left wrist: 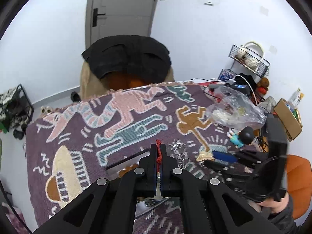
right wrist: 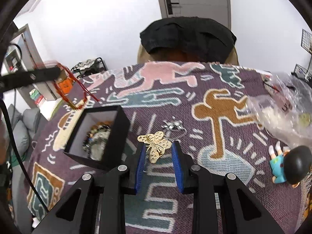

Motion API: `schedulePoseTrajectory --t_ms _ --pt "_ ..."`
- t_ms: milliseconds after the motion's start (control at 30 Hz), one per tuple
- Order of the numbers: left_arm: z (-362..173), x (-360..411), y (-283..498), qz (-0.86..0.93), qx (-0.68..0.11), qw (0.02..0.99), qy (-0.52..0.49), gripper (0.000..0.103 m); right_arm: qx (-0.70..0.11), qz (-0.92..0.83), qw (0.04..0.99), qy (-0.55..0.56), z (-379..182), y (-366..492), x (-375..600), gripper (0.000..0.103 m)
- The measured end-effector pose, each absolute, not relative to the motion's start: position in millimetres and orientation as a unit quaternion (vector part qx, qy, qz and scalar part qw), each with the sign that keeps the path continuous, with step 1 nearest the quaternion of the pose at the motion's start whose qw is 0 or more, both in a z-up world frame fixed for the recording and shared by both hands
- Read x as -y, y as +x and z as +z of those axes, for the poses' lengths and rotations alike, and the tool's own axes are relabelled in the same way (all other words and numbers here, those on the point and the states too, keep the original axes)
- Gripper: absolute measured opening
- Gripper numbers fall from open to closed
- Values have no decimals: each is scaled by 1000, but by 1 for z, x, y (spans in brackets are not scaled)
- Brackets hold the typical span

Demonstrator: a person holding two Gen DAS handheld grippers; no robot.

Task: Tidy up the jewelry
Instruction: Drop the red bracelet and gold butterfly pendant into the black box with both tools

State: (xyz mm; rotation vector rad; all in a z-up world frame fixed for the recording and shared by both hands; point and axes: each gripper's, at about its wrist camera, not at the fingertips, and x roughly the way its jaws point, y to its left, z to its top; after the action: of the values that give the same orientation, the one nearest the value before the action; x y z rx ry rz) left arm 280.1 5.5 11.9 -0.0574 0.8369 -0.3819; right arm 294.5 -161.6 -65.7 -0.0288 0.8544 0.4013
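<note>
The left tongs (left wrist: 158,152) are pressing together on a red cord (left wrist: 159,154), its loop dangling above the desk (right wrist: 263,156) beside the open black box (right wrist: 119,124) (beads already lying inside). The right tongs (right wrist: 158,152) are pinching a gold butterfly brooch (right wrist: 156,146) between their blue pads, and a silver piece (right wrist: 172,125) is lying on the patterned cloth just beyond.

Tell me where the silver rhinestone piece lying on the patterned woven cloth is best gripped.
Probably across its shorter span, from straight above: the silver rhinestone piece lies flat on the patterned woven cloth, with bare cloth on either side for the fingers. Its finer shape is blurred.
</note>
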Motion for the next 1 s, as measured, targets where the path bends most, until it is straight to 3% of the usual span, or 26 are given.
schedulePoseTrajectory --t_ms 133,200,300,333,733,800,867,1000 --pt "-3 -21 283 -190 -422 886 -41 6 -404 208 890 -16 -56 294 144 28" --pt "-10 -31 285 -185 -435 880 -54 23 -404 216 889 -19 -54 296 133 28" --pt "-16 -51 280 -169 -424 887 -74 71 -401 229 886 -28 -52 297 116 28" --pt "-17 -57 279 -164 -416 891 -79 80 -400 235 885 -31 -52 297 111 28" --pt "-20 -111 263 -132 -390 906 -101 81 -406 258 876 -38 -52 303 60 29" --pt "-21 -110 260 -133 -389 907 -92 81 -414 256 873 -27 -53 304 60 36" --pt "-19 -106 257 -134 -387 909 -81 81 -409 248 878 -18 -51 304 66 54" --pt "-15 -98 254 -142 -386 909 -74 87 -400 238 885 2 -44 300 87 55"
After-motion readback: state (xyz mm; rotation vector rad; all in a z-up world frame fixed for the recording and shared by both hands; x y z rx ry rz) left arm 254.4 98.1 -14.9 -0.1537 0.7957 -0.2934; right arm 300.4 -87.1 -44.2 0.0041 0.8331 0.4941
